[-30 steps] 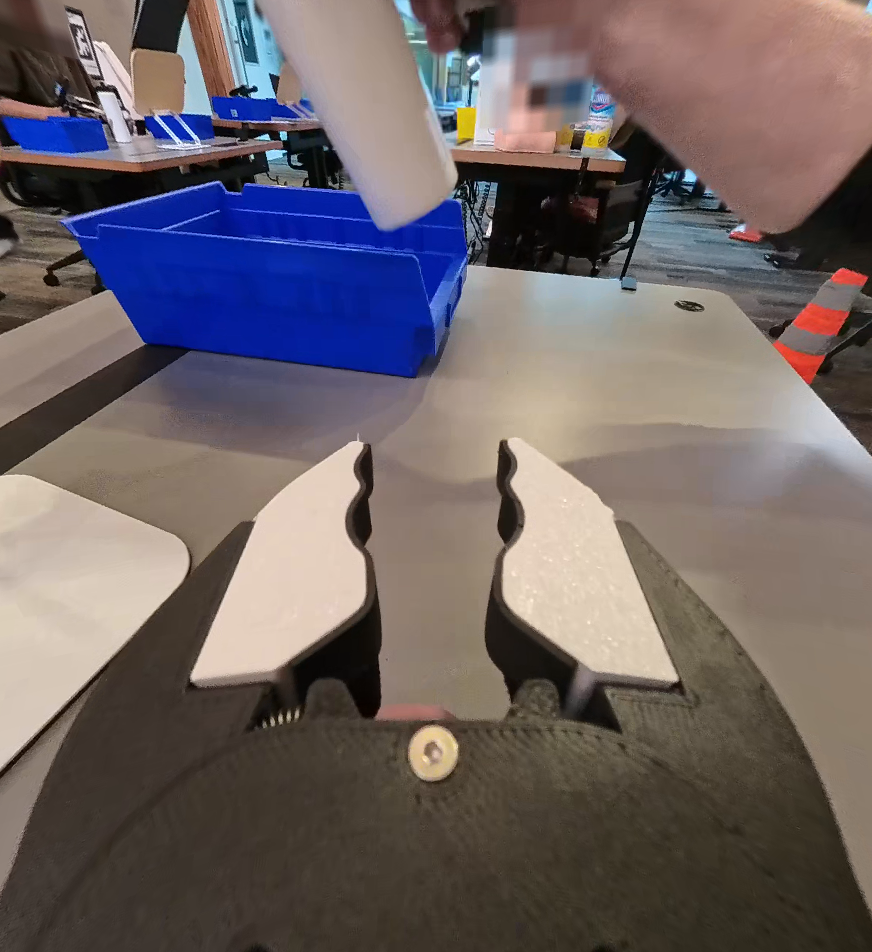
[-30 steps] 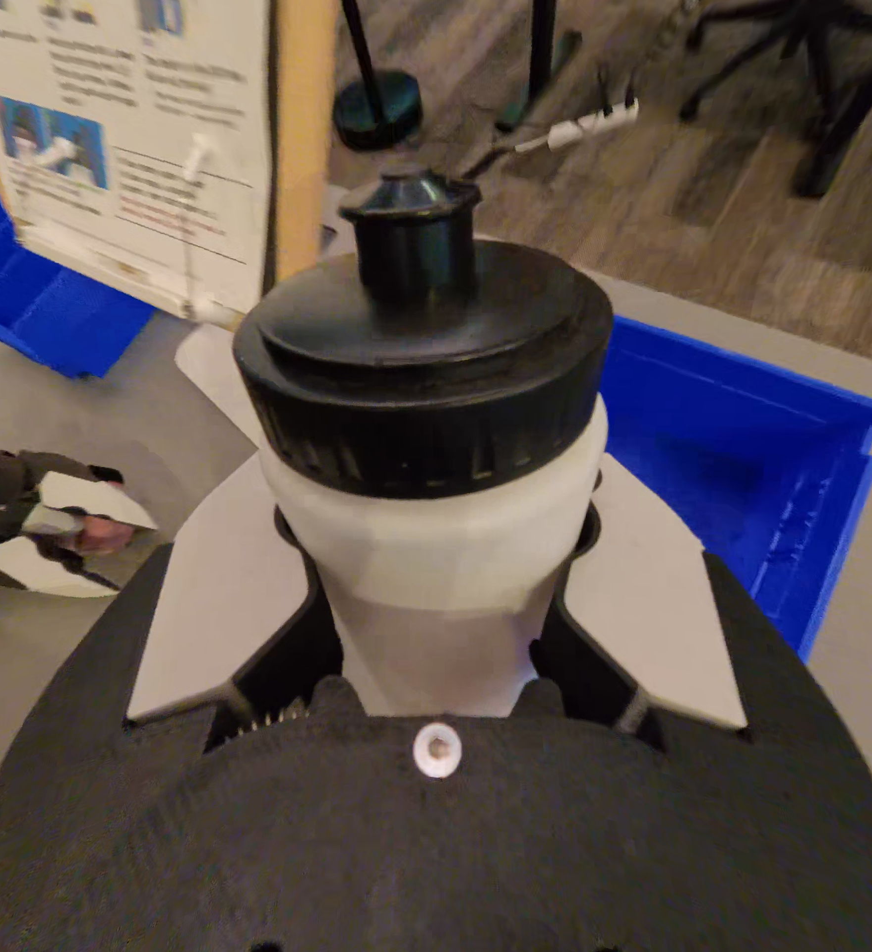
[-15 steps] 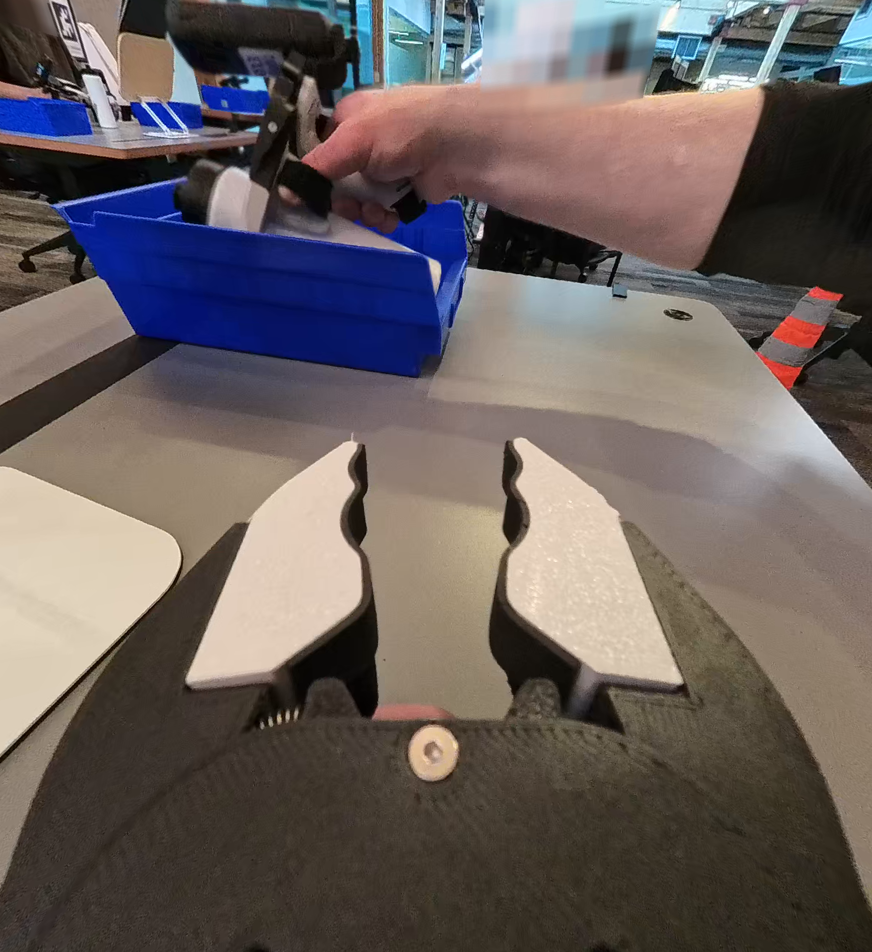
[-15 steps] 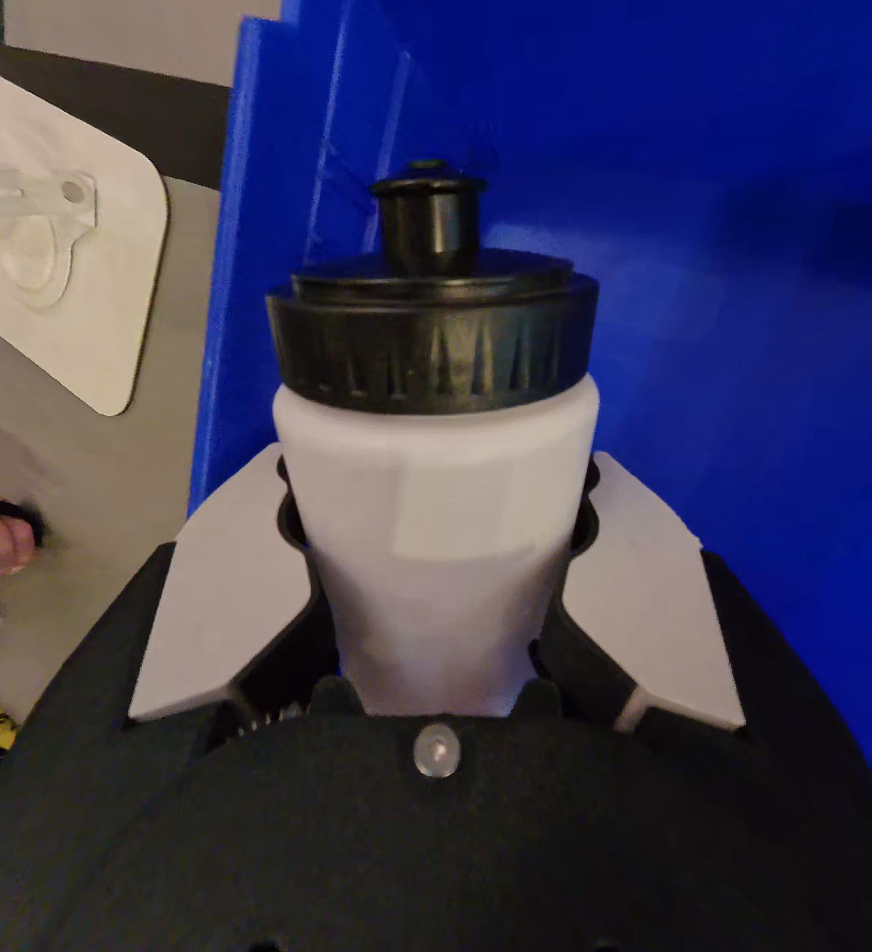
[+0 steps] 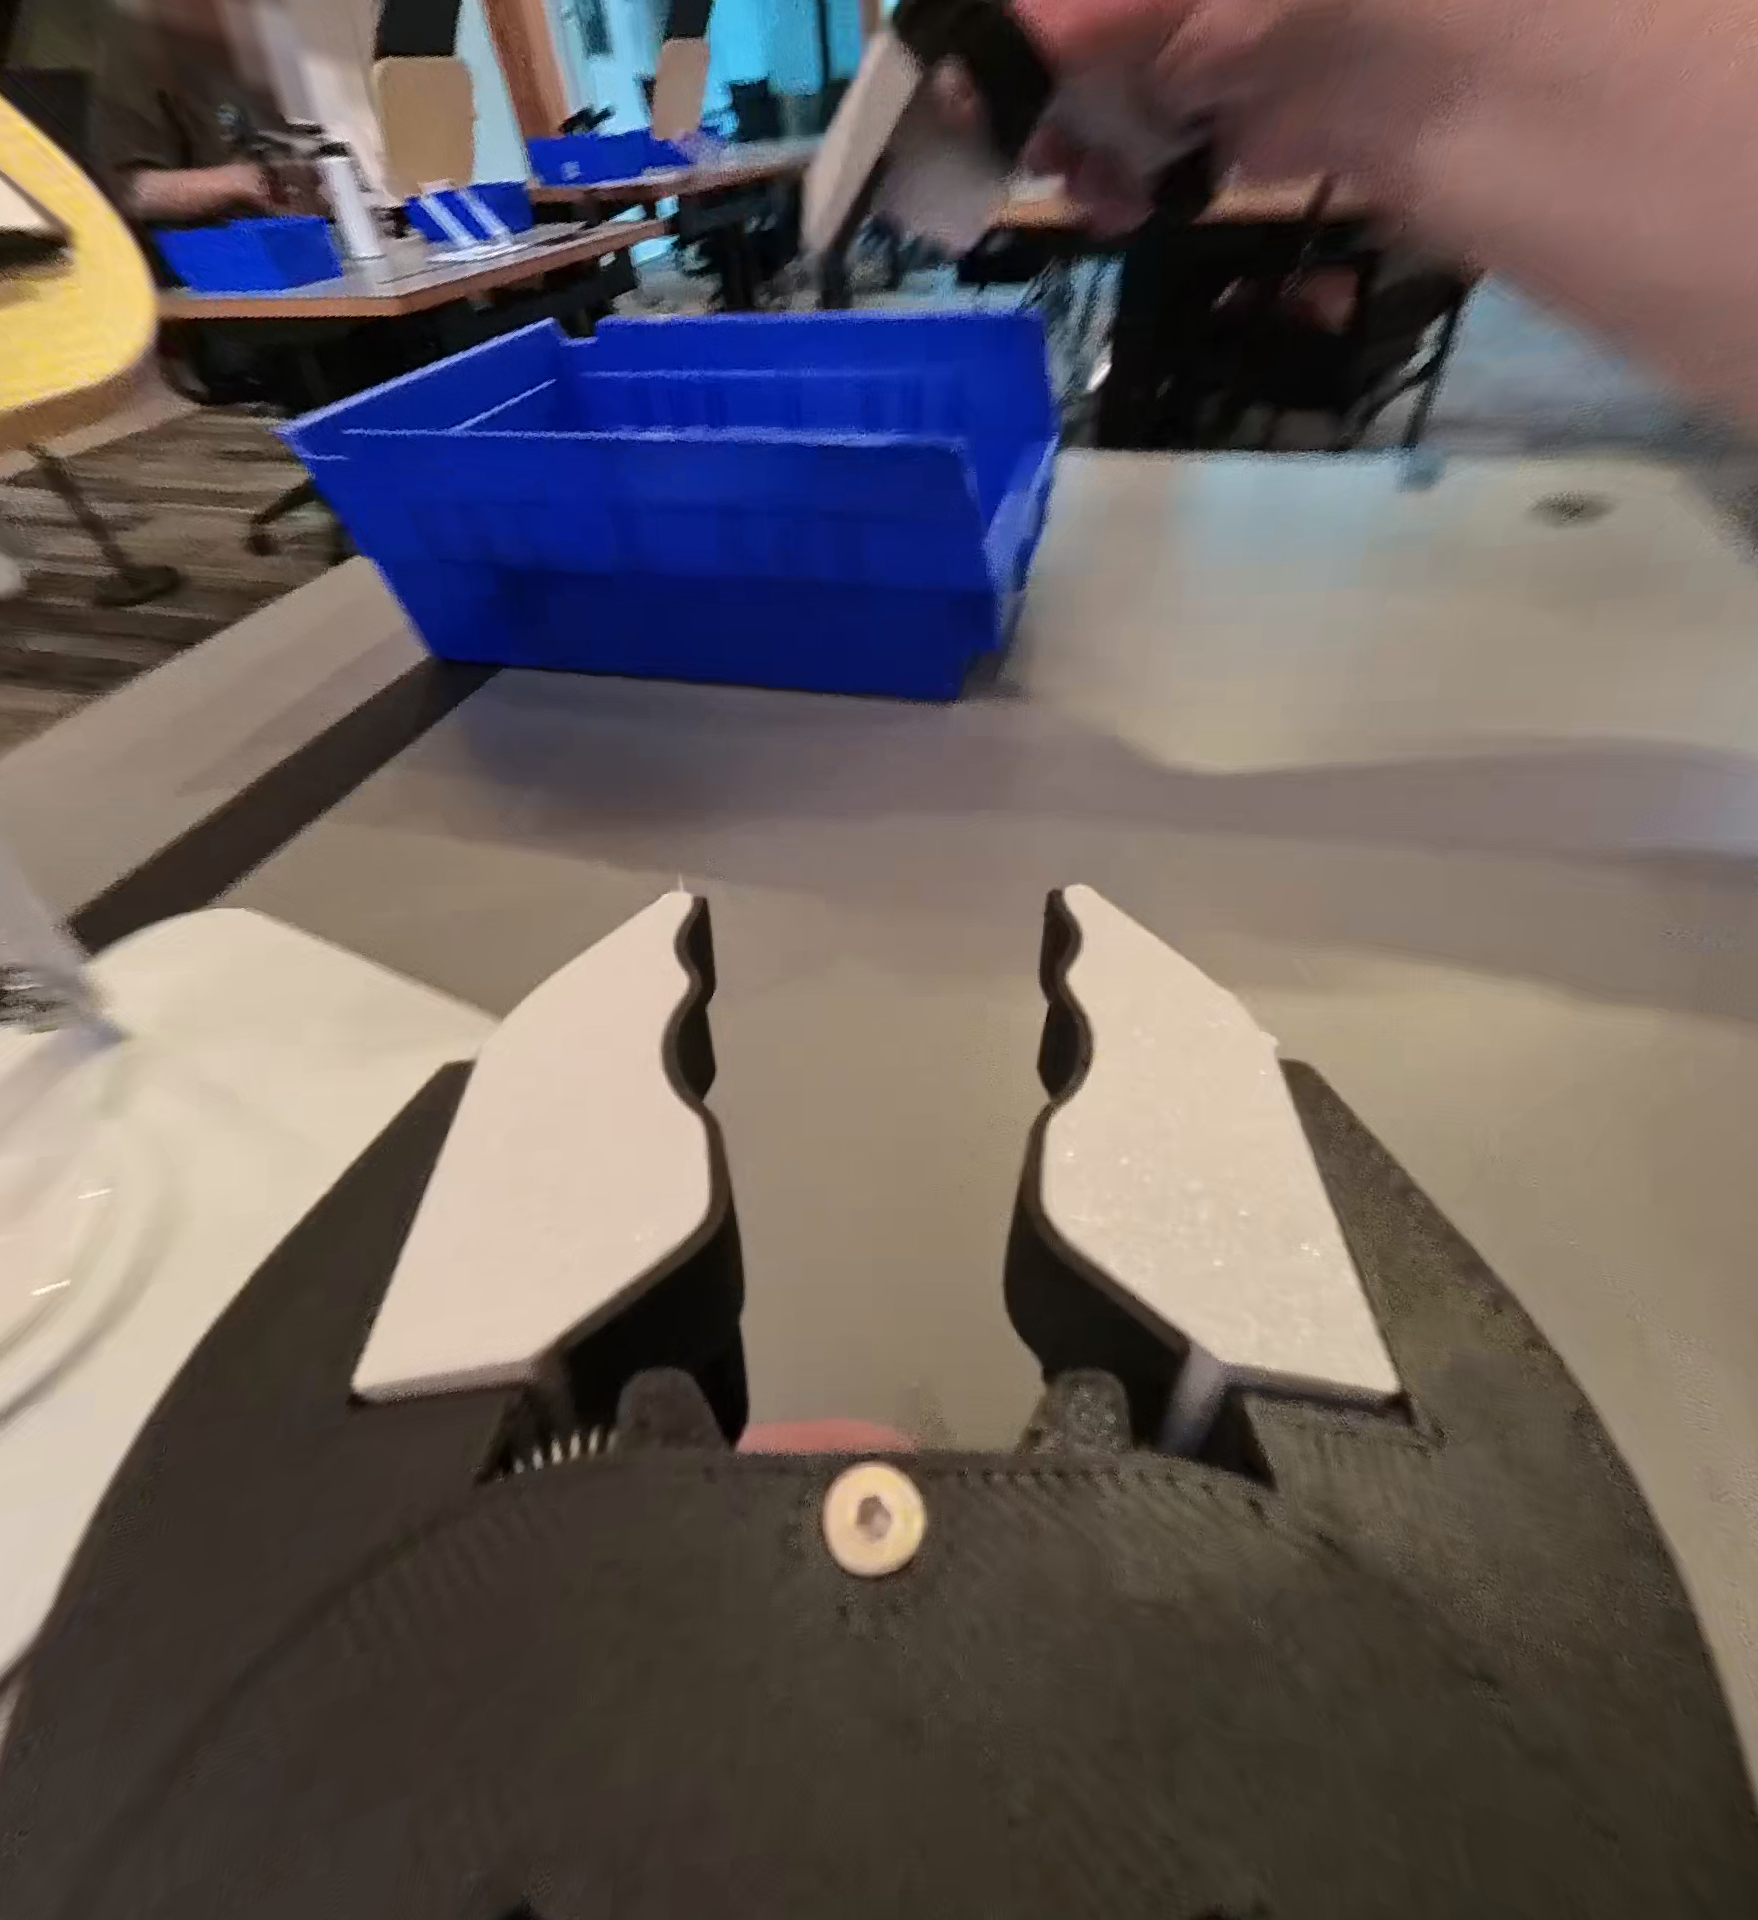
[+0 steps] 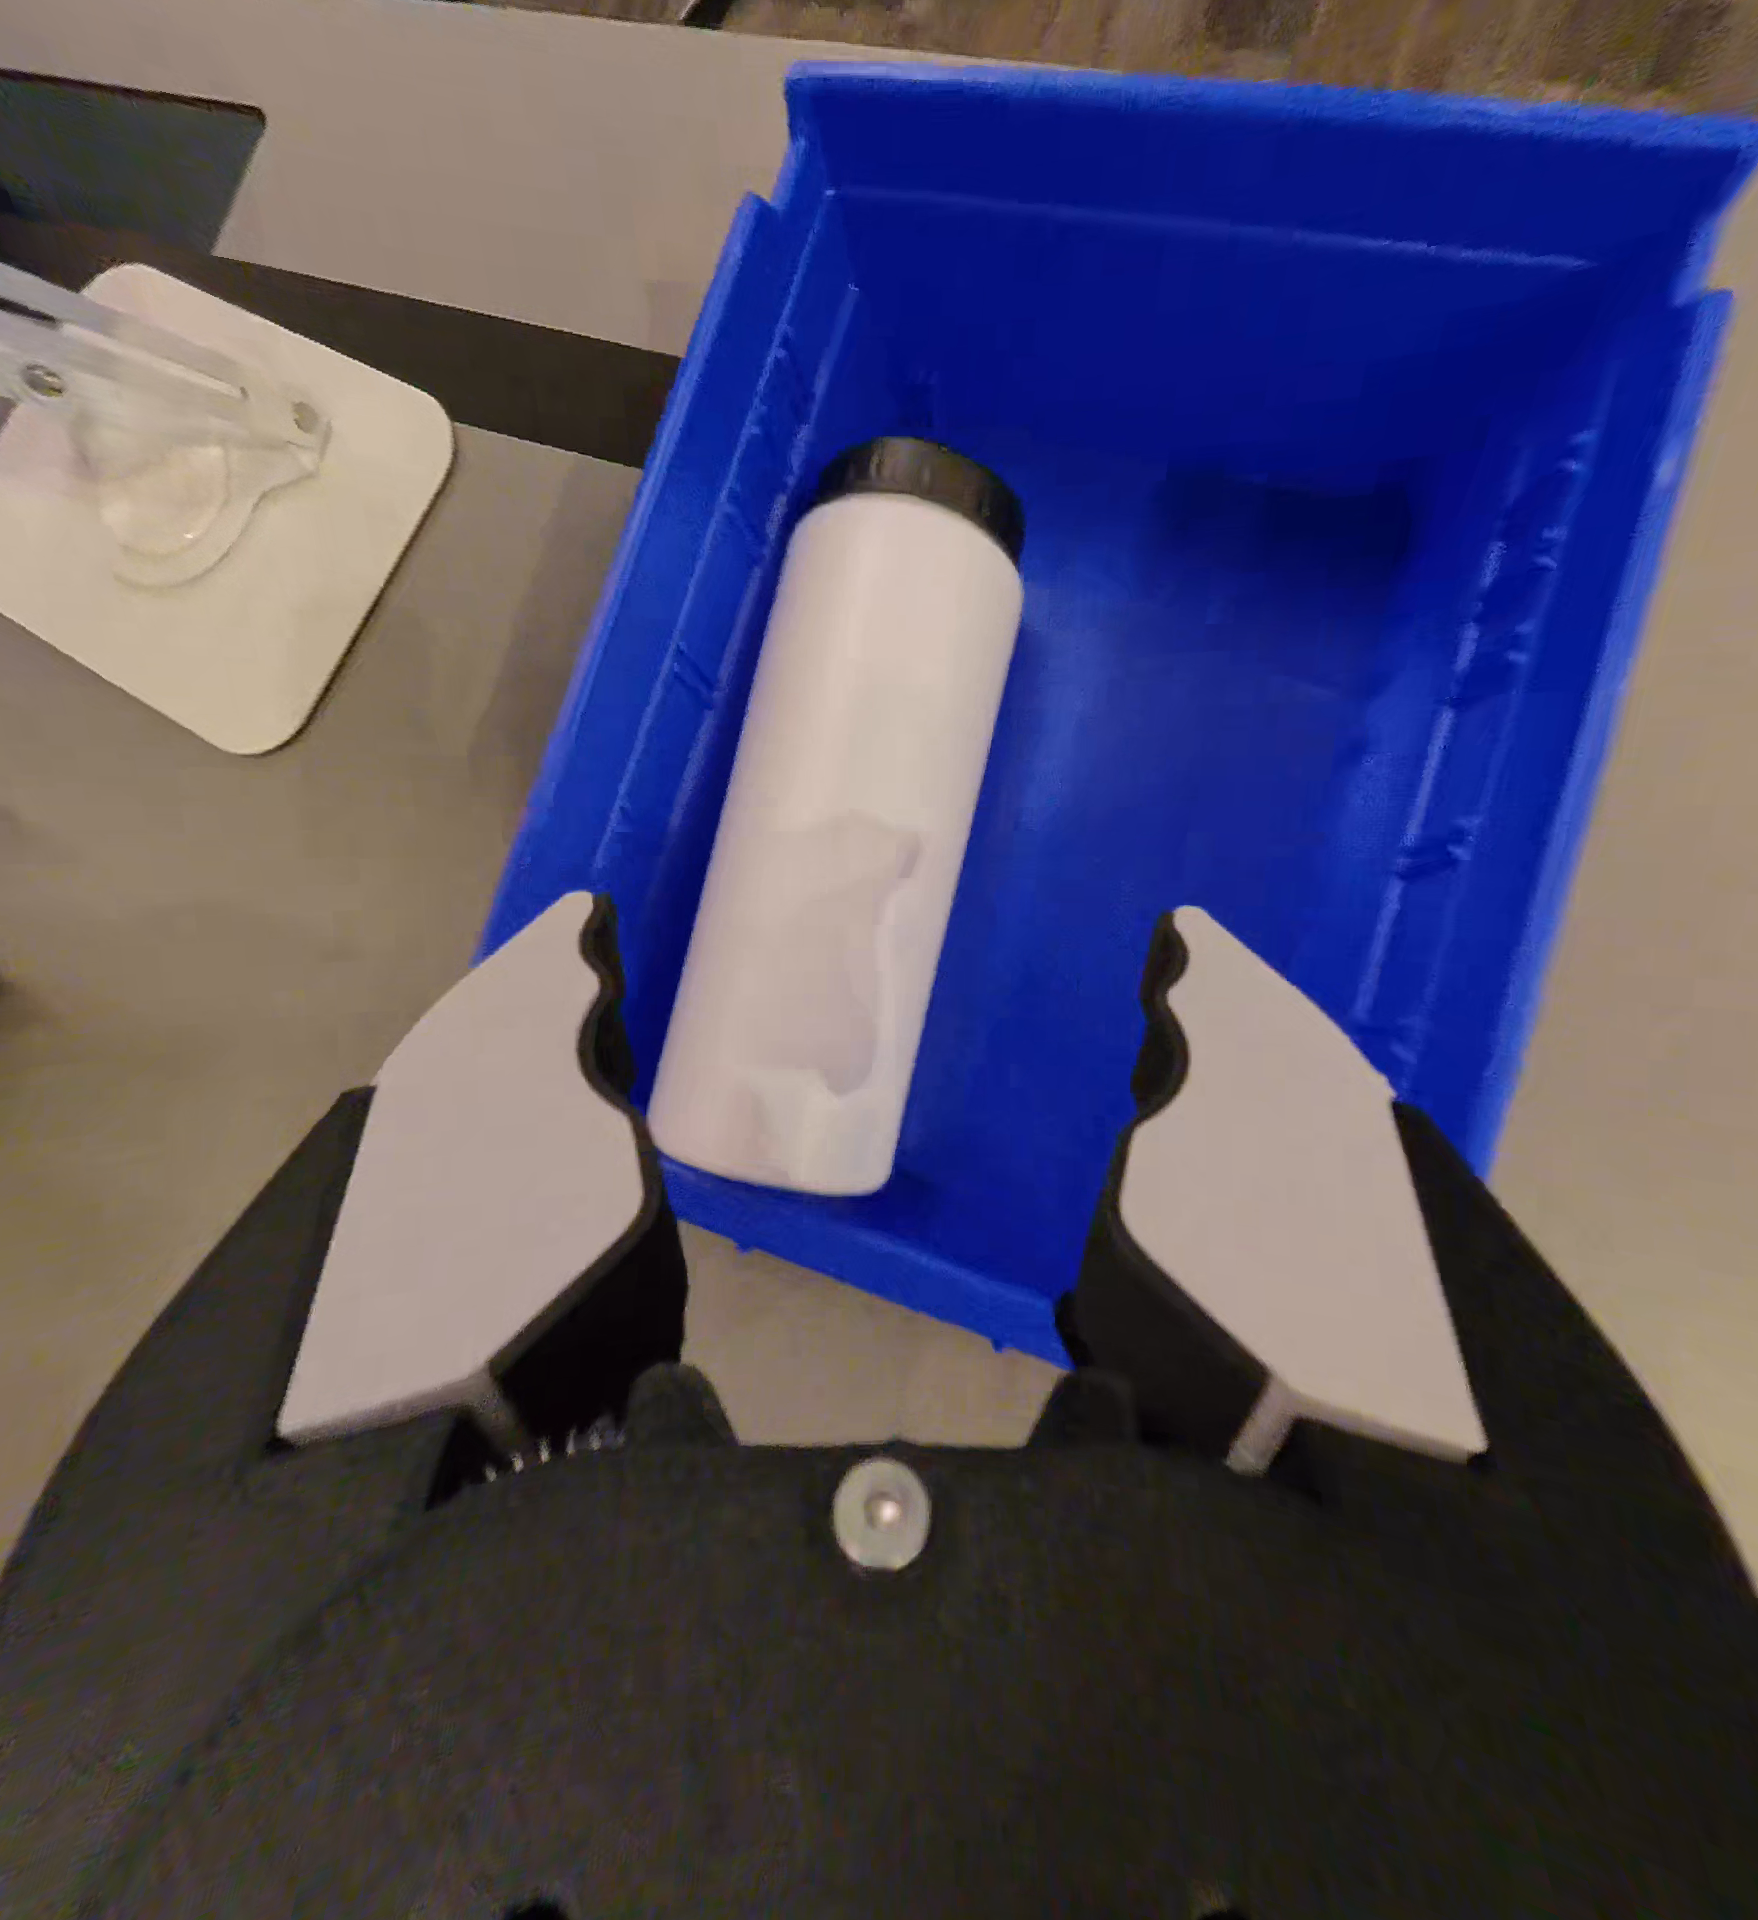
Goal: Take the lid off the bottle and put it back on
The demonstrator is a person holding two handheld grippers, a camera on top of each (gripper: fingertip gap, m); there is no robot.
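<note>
Right claw (image 6: 880, 1023) spread wide and holding nothing, above the near end of the blue bin (image 6: 1477, 540).
Left claw (image 5: 877, 997) is spread too, low over the bare grey bench (image 5: 1322, 665). White bottle (image 6: 854, 821), black lid (image 6: 916, 480) seemingly on, lies along the bin's left wall.

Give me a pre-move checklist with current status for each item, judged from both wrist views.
1. Bottle lies on its side in the blue bin, along its left wall: ok.
2. Black lid on the bottle's far end: ok; how tightly it sits, cannot tell.
3. Right hand-held gripper open, holding nothing, above the bin's near end: ok.
4. Left hand-held gripper open and empty over the grey table: ok.
5. White pad with clear stand apart from the bin: ok.
</note>
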